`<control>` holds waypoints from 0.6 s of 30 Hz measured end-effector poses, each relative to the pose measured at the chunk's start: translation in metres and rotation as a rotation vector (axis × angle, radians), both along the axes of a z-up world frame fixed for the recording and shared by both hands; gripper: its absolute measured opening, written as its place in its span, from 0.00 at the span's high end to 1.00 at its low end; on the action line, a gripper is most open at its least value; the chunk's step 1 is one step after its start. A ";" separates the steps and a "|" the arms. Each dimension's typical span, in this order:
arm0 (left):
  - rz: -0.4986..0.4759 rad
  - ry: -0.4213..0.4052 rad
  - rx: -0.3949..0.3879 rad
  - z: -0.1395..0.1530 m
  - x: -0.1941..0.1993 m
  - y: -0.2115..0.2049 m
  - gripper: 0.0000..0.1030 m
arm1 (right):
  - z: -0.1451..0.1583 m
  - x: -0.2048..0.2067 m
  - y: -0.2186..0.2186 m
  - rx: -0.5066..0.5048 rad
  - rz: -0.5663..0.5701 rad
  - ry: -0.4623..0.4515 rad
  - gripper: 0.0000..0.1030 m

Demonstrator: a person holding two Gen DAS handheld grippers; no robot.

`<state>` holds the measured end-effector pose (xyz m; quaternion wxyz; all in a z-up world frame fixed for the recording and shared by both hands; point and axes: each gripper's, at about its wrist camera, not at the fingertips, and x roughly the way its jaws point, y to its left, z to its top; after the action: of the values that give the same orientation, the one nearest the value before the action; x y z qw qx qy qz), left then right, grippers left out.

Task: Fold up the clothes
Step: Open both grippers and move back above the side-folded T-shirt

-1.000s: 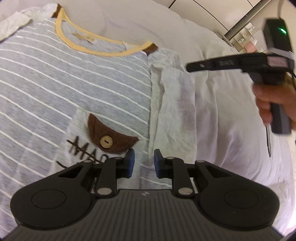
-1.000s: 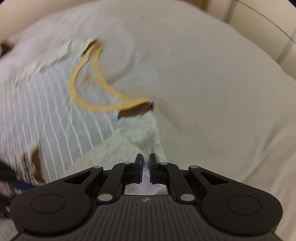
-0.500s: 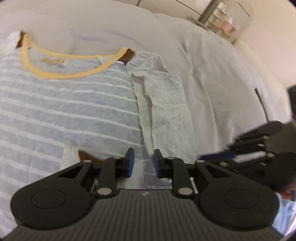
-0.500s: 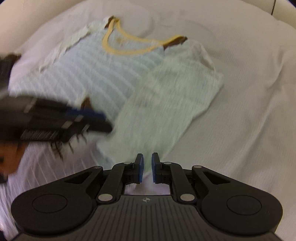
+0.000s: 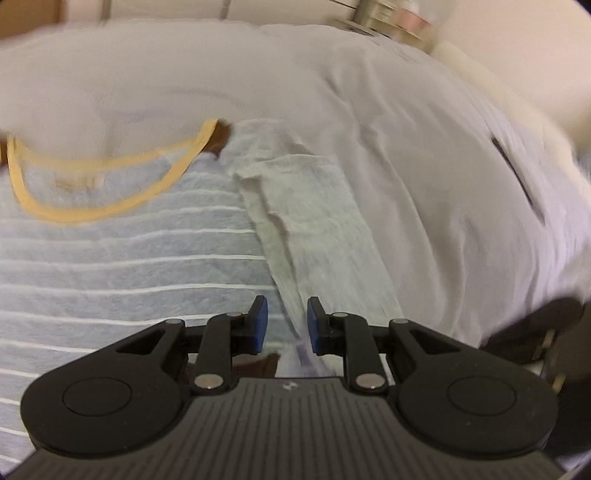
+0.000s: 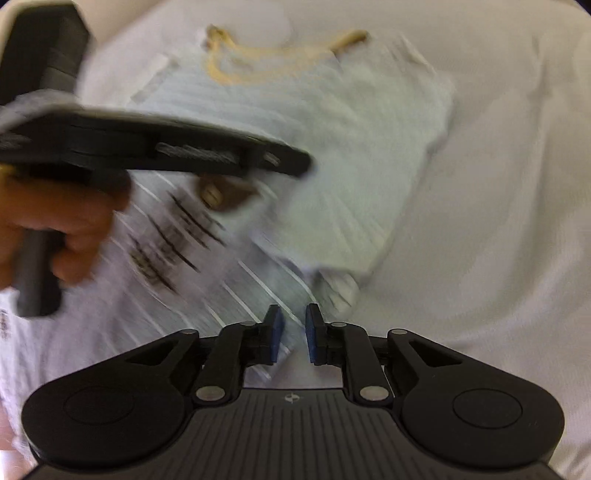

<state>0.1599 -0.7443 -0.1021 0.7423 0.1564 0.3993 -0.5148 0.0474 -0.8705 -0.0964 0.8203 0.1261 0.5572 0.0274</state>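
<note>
A grey T-shirt with white stripes (image 5: 122,258) and a yellow collar (image 5: 110,206) lies flat on a white bed. Its right side is folded inward as a pale strip (image 5: 317,221). My left gripper (image 5: 283,326) hovers over the fold's inner edge, open and empty. My right gripper (image 6: 291,332) hovers above the shirt's lower right part (image 6: 258,291), jaws slightly apart and empty. In the right wrist view the left gripper (image 6: 155,151) and the hand holding it cross the shirt's chest pocket (image 6: 218,192). The view is blurred.
White bed sheet (image 5: 424,166) surrounds the shirt on the right and far side. A shelf with small items (image 5: 391,14) stands beyond the bed's far edge. The right gripper's body shows at the lower right of the left wrist view (image 5: 535,332).
Both grippers have pulled back toward the shirt's hem. The right gripper's jaws have opened a little. The left gripper's gap is unchanged.
</note>
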 end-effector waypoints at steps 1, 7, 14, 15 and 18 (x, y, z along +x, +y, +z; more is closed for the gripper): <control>-0.056 -0.031 0.002 0.004 -0.012 0.000 0.83 | 0.000 -0.003 0.000 -0.007 -0.008 0.006 0.83; -0.133 0.038 0.119 -0.026 -0.038 -0.003 0.82 | 0.011 -0.037 0.005 -0.011 -0.040 0.013 0.79; 0.005 0.101 0.113 0.007 -0.052 0.052 0.80 | 0.029 -0.081 0.018 0.003 -0.123 0.020 0.66; 0.035 0.106 0.114 0.016 -0.056 0.065 0.79 | 0.034 -0.089 0.021 0.006 -0.135 0.019 0.63; 0.125 0.107 0.137 0.044 -0.071 0.111 0.77 | 0.051 -0.110 0.030 0.007 -0.157 0.017 0.56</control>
<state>0.0888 -0.6333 -0.0580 0.7381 0.1537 0.4816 -0.4468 -0.0622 -0.8401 -0.0458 0.8146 0.1725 0.5526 -0.0364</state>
